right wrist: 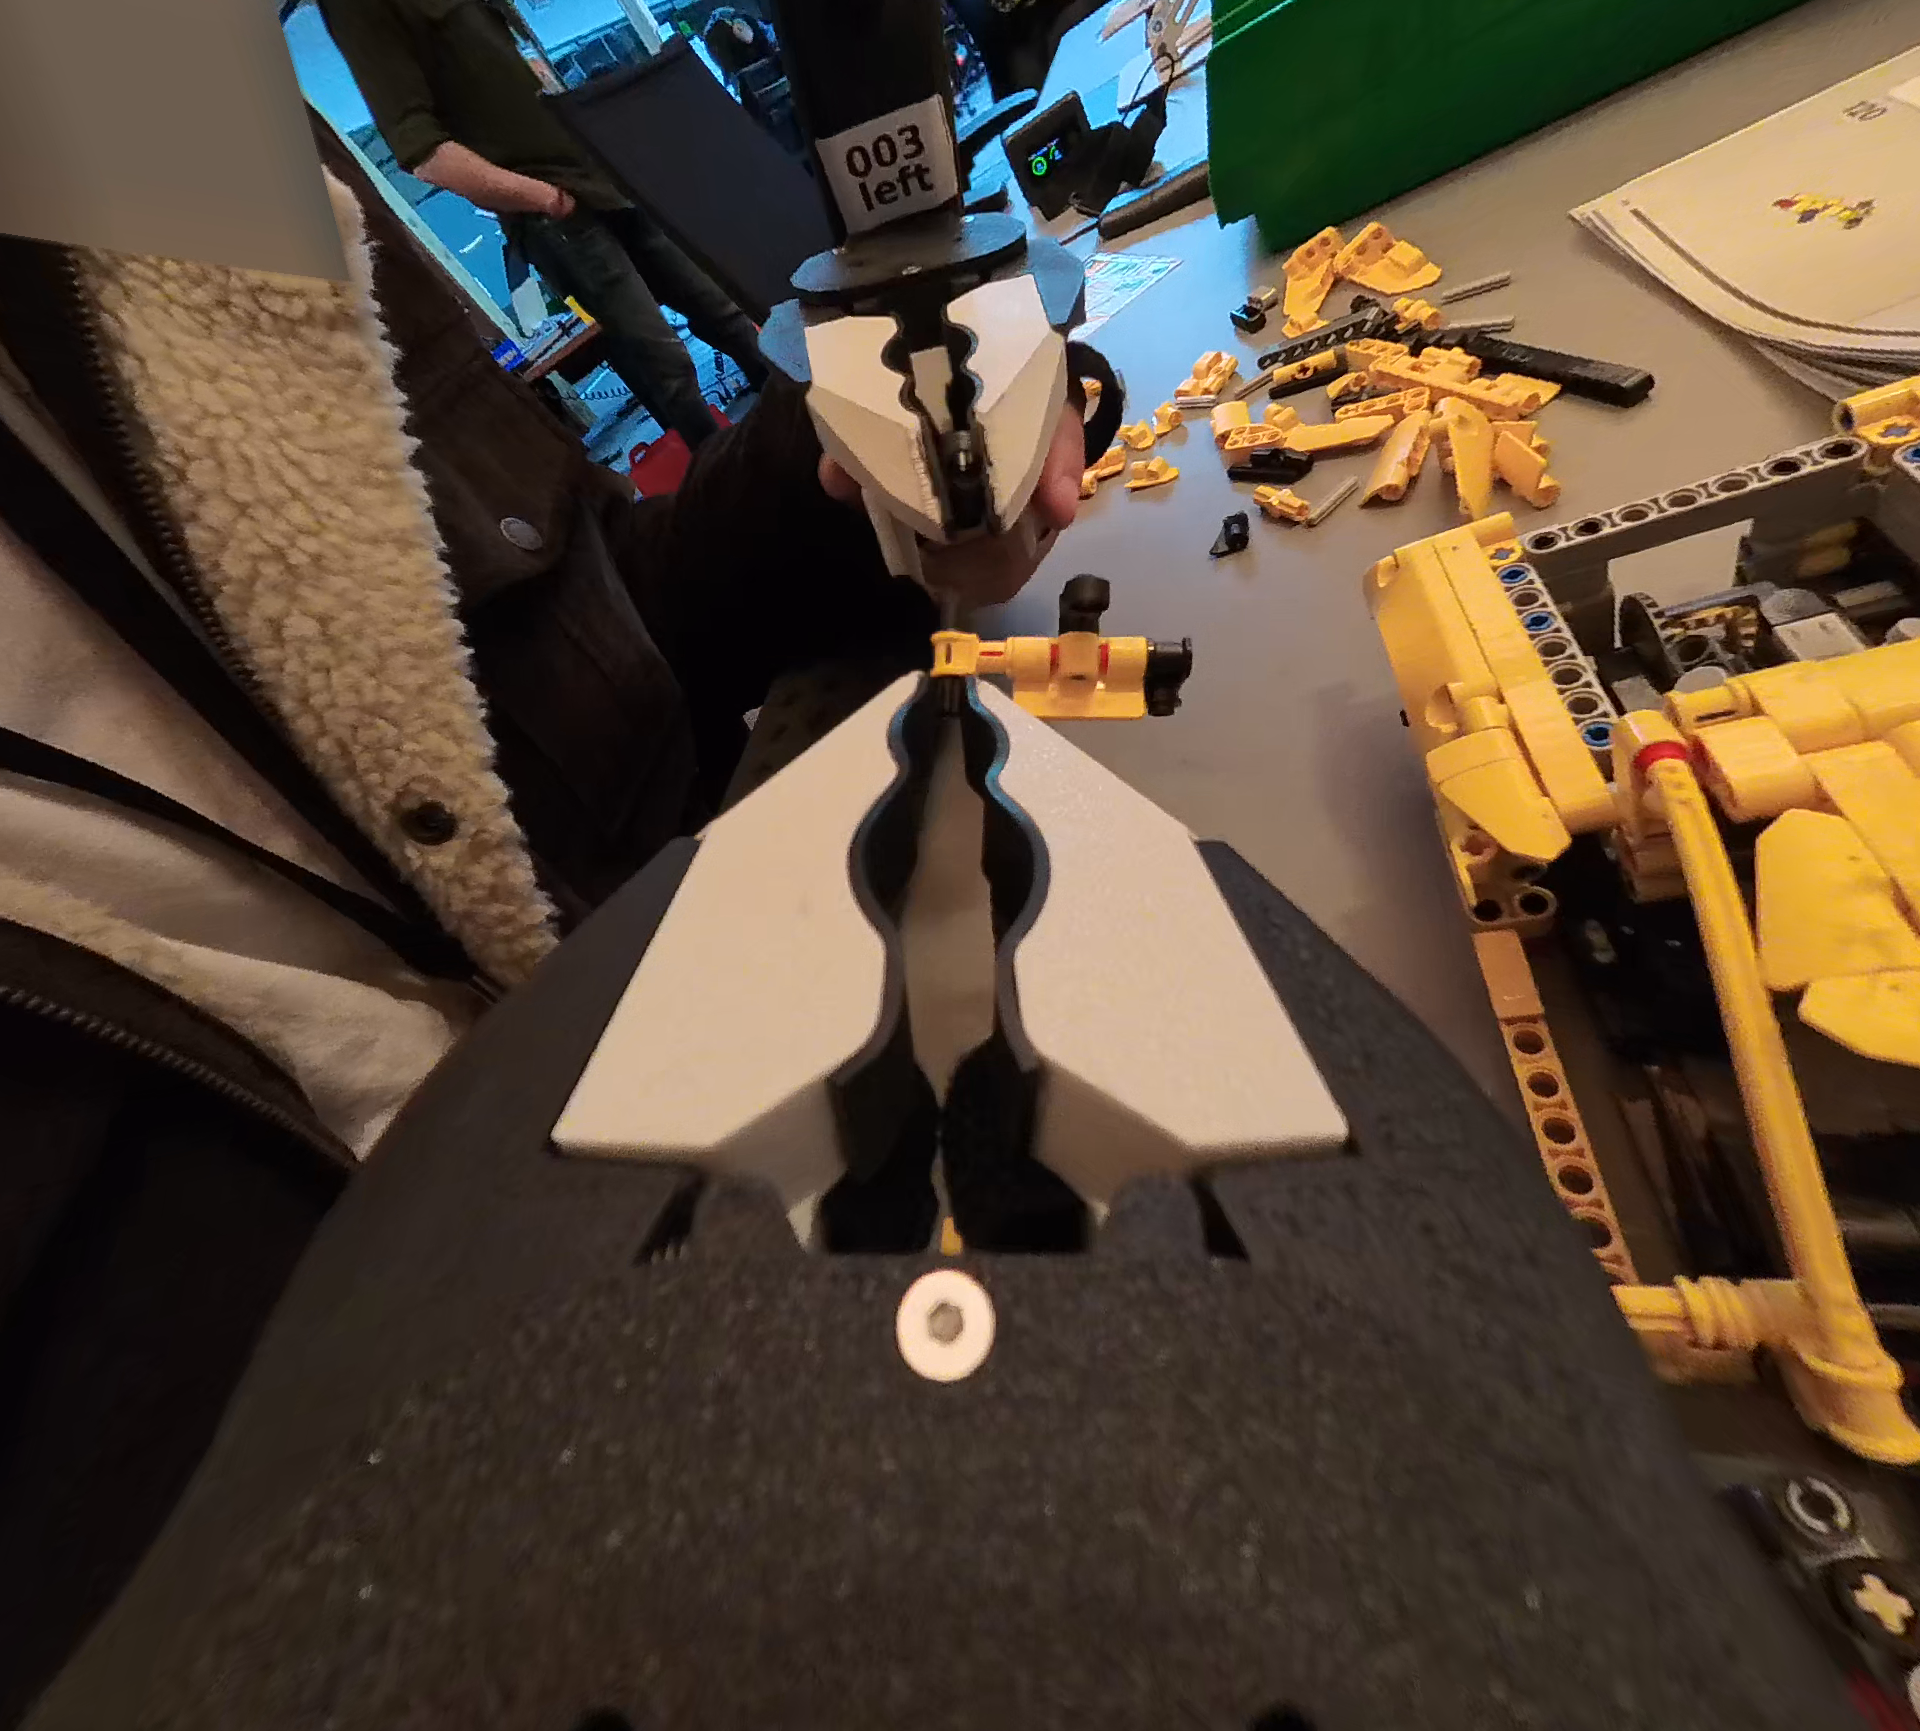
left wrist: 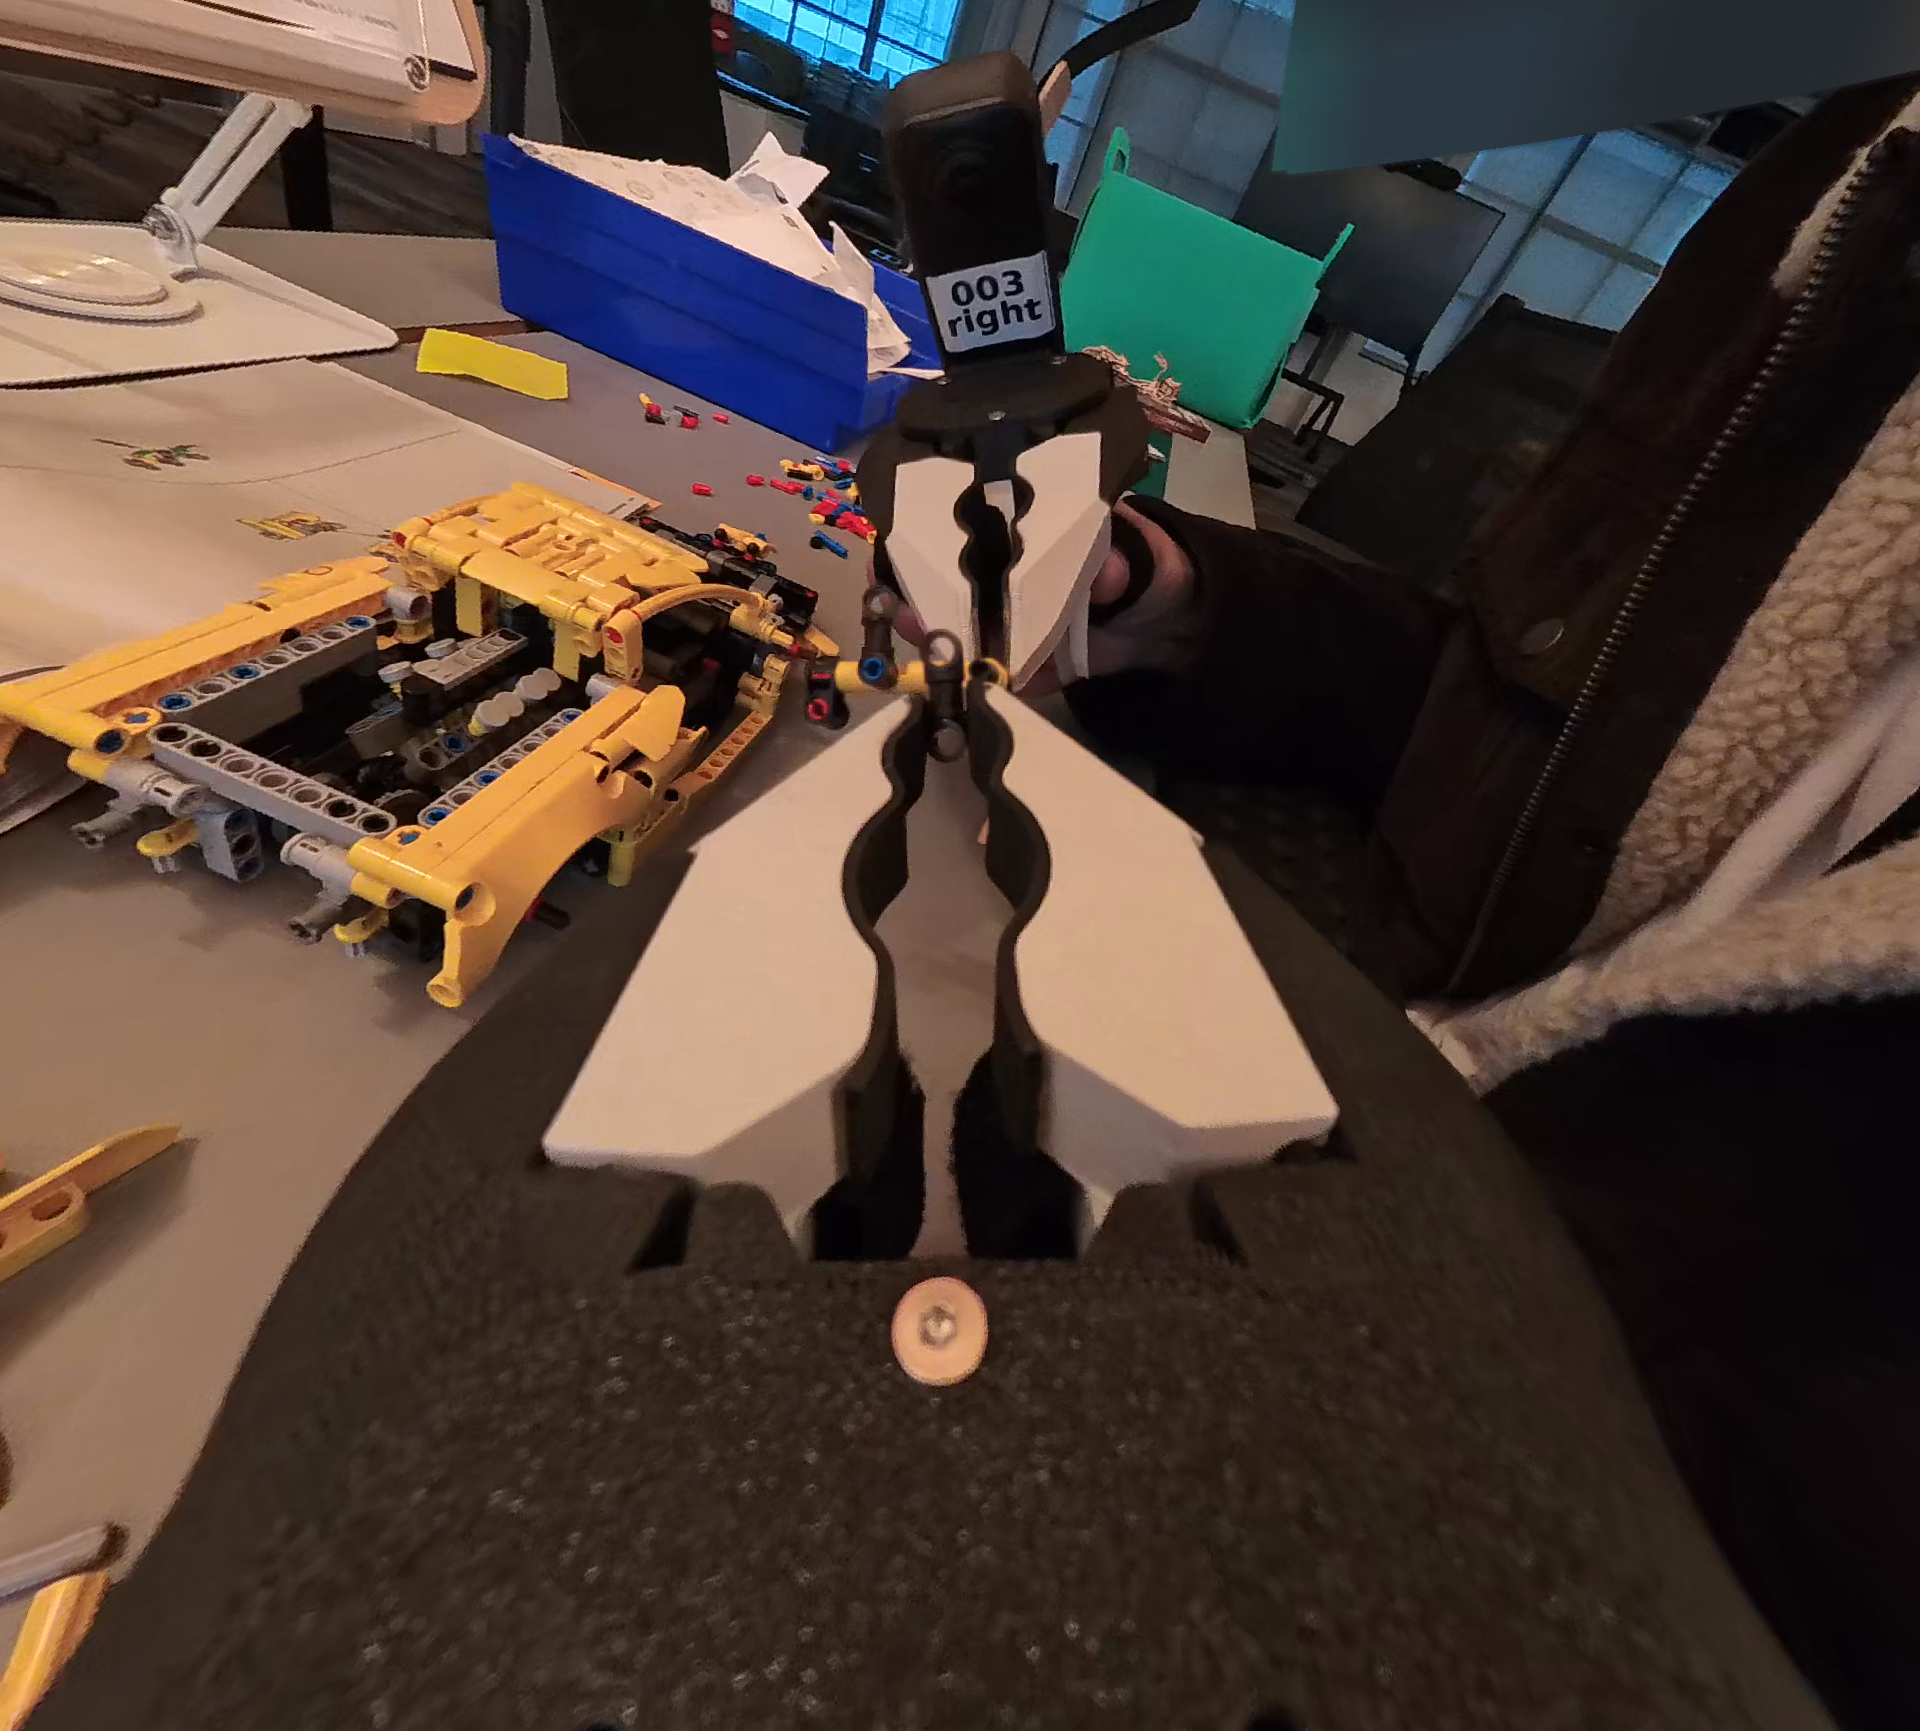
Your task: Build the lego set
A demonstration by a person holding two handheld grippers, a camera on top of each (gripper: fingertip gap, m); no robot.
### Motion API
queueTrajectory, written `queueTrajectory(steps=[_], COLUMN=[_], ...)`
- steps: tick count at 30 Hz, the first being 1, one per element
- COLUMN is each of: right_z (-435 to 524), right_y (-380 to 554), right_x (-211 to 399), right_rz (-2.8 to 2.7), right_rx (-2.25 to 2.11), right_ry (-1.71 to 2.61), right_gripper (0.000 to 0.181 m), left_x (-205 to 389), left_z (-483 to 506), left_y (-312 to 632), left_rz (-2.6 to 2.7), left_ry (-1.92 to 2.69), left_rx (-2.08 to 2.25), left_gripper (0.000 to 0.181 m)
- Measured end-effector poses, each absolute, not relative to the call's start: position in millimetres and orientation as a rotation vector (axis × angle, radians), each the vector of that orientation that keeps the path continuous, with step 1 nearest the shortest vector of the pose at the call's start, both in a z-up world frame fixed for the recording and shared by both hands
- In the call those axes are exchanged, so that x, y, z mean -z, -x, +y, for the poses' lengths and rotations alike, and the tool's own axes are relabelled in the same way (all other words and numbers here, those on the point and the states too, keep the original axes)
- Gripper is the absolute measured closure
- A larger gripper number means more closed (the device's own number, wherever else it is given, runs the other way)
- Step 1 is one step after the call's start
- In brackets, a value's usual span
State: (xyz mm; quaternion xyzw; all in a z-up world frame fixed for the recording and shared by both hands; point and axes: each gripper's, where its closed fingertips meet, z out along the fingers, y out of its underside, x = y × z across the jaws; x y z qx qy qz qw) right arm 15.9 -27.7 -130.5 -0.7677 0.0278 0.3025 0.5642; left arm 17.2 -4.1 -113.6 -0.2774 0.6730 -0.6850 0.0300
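Observation:
My two grippers face each other above the table and meet at a small yellow and black subassembly (right wrist: 1070, 668), which also shows in the left wrist view (left wrist: 883, 673). My left gripper (left wrist: 943, 710) is shut on a black connector (left wrist: 943, 689) joined to that subassembly. My right gripper (right wrist: 951, 684) is shut on the subassembly's yellow end (right wrist: 951, 651). The opposite gripper shows in each view: the right one (left wrist: 992, 653) and the left one (right wrist: 961, 523). The large yellow model vehicle (left wrist: 416, 694) lies on the table, at the right in the right wrist view (right wrist: 1714, 798).
A blue bin (left wrist: 675, 299) with papers and a green bin (left wrist: 1174, 310) stand at the back. Small loose pins (left wrist: 821, 497) and a pile of yellow parts (right wrist: 1382, 424) lie on the table. Instruction booklets (right wrist: 1787, 227) lie nearby. The holder's coat (right wrist: 312, 538) is close. The grippers are tip to tip, or close to it.

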Motion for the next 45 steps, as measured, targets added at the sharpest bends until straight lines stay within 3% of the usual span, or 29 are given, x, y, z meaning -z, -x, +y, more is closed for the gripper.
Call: queueTrajectory(steps=[15,45], right_z=[-17.3,-19.8], right_y=[-9.9,13.6], right_x=[137.8,137.7], right_rz=[0.125,-0.023], right_rx=[-0.808,-0.739], right_ry=[1.838,1.908], right_gripper=[0.179,0.178], left_x=[110.1,113.0], left_z=[-0.9,-21.6], left_y=[-17.9,7.0], left_rz=[2.070,2.186], left_ry=[0.954,0.675], left_rx=[2.215,2.189], left_gripper=[0.175,0.175])
